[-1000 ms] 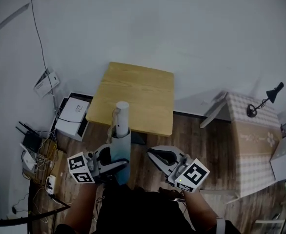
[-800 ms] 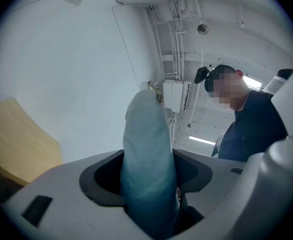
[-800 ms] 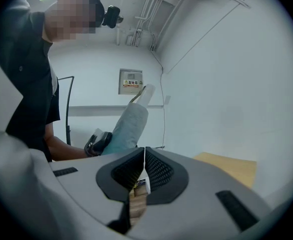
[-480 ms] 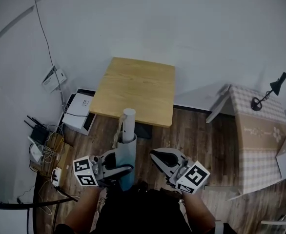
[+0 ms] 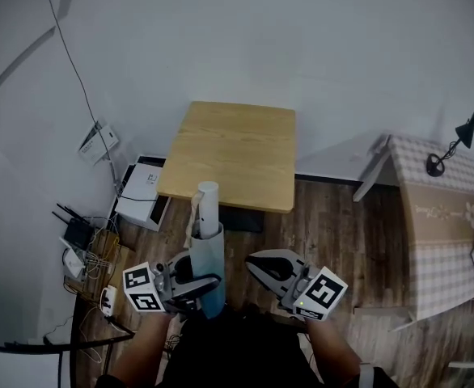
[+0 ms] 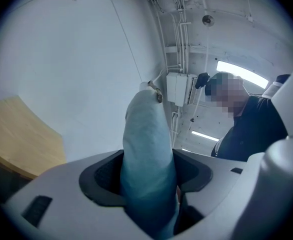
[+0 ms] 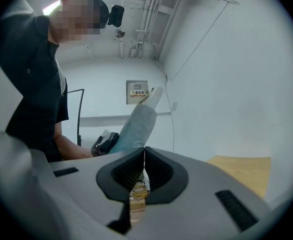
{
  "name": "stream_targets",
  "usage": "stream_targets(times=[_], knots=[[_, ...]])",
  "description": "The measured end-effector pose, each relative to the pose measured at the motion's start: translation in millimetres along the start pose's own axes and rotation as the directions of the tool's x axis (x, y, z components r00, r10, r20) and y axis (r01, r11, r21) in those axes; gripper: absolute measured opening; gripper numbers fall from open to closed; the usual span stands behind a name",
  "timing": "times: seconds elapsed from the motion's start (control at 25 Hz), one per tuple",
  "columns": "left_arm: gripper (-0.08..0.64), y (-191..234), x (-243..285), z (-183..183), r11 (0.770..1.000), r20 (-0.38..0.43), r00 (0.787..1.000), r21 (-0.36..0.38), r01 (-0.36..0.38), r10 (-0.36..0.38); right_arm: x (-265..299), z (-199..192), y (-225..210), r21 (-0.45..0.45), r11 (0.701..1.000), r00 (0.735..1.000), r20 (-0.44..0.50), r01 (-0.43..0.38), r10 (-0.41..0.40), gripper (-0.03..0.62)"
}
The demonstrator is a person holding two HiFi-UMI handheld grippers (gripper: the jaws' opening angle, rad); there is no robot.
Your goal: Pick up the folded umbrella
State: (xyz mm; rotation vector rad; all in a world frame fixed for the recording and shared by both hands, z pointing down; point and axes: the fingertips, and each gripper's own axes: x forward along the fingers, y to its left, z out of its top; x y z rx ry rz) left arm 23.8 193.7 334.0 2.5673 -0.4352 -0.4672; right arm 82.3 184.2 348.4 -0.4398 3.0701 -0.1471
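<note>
— As we look down past our arms, what does our left hand-held gripper (image 5: pixel 198 280) have?

— We have its jaws clamped on the folded umbrella (image 5: pixel 208 253), a roll of pale blue fabric with a white cylindrical handle (image 5: pixel 208 204). In the left gripper view, the dark ribbed pads (image 6: pixel 104 176) press on the blue sleeve from both sides.

— Where is the umbrella, then?

— We hold it in the air above the brown plank floor (image 5: pixel 334 225). It tilts up and away from us. Its handle end points toward the near edge of the square light-wood bench (image 5: pixel 237 148).

— And our right hand-held gripper (image 5: pixel 255 259)?

— We hold it just beside the left one, on the umbrella's right and apart from it. Its jaws are together, pad against pad, with nothing gripped. In the right gripper view we see the umbrella beyond them, slanting up from the other gripper.

— What else do we see around us?

— On our left, by the white wall, a black router (image 5: pixel 75 233) and a tangle of cables (image 5: pixel 91 261) lie on the floor. Near them is a flat white box (image 5: pixel 144 186). On our right stands a table under a beige checked cloth (image 5: pixel 439 208), with a black desk lamp (image 5: pixel 438 165) on it. Each gripper carries its black-and-white marker cube (image 5: pixel 142 289) at the end nearest us.
</note>
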Motion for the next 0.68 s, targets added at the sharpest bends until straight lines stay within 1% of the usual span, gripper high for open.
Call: stream_targets(times=[0.12,0.2,0.32,0.4,0.68], knots=[[0.290,2,0,2,1.000,0.009,1.000,0.004,-0.005,0.005,7,0,2,-0.008,0.999,0.999,0.000,-0.034,0.034,0.020],[0.291,3,-5,3,1.000,0.020,1.000,-0.016,-0.012,0.013,13,1,2,-0.008,0.999,0.999,0.001,-0.045,0.045,0.020],[0.291,5,-17,10,0.998,0.071,0.997,-0.055,-0.013,0.017,22,1,0,-0.011,0.999,0.999,0.003,-0.052,0.052,0.020],[0.291,10,-24,15,0.998,0.095,0.995,-0.063,-0.022,0.028,27,1,-3,-0.007,0.999,0.999,0.003,-0.052,0.052,0.020],[0.291,30,-34,23,0.997,0.094,0.995,-0.073,-0.036,0.043,47,-7,-13,0.010,0.998,0.998,-0.015,-0.062,0.062,0.020]])
